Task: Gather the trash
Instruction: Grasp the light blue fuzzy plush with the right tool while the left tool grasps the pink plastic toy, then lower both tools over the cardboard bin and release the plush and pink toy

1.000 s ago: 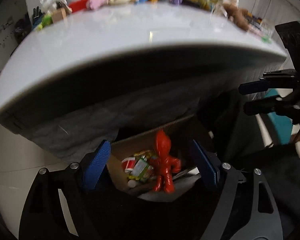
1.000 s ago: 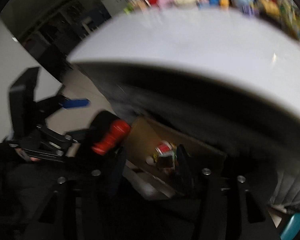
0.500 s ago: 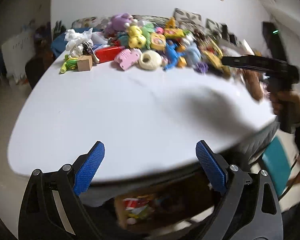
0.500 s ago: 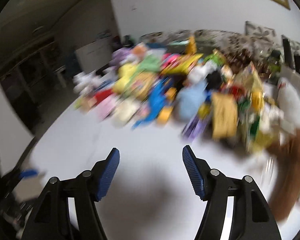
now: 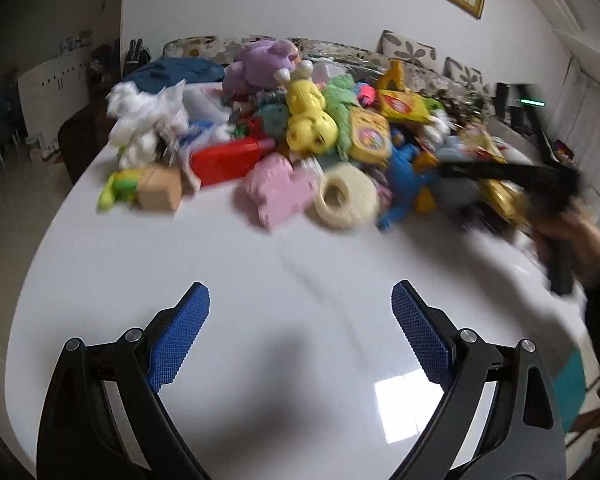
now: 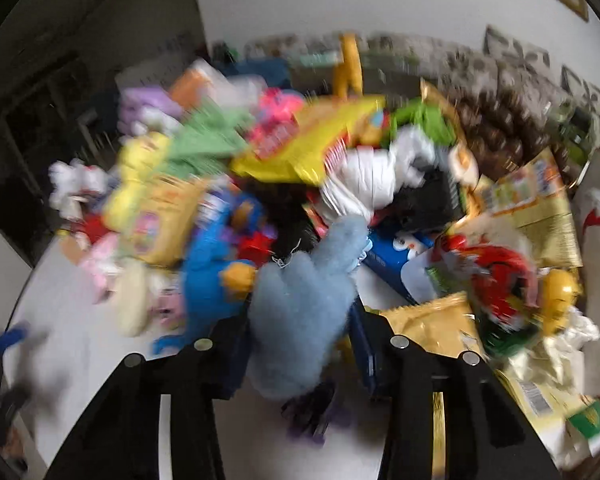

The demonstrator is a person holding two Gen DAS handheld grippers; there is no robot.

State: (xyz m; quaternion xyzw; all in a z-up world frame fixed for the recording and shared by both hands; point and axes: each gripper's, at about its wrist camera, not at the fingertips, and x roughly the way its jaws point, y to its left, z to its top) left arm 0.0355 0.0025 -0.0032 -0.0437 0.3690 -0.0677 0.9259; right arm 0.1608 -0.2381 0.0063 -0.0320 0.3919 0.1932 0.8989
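Fingers (image 6: 364,340) straddle blue plush (image 6: 300,300) right-view only.

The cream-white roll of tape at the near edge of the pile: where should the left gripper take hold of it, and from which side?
The cream-white roll of tape lies nearly flat, hole up, facing bare white table. Probably best to come from that near side, from above, and close the fingers across its outer rim. The pink foam block crowds its left, so angle slightly right.
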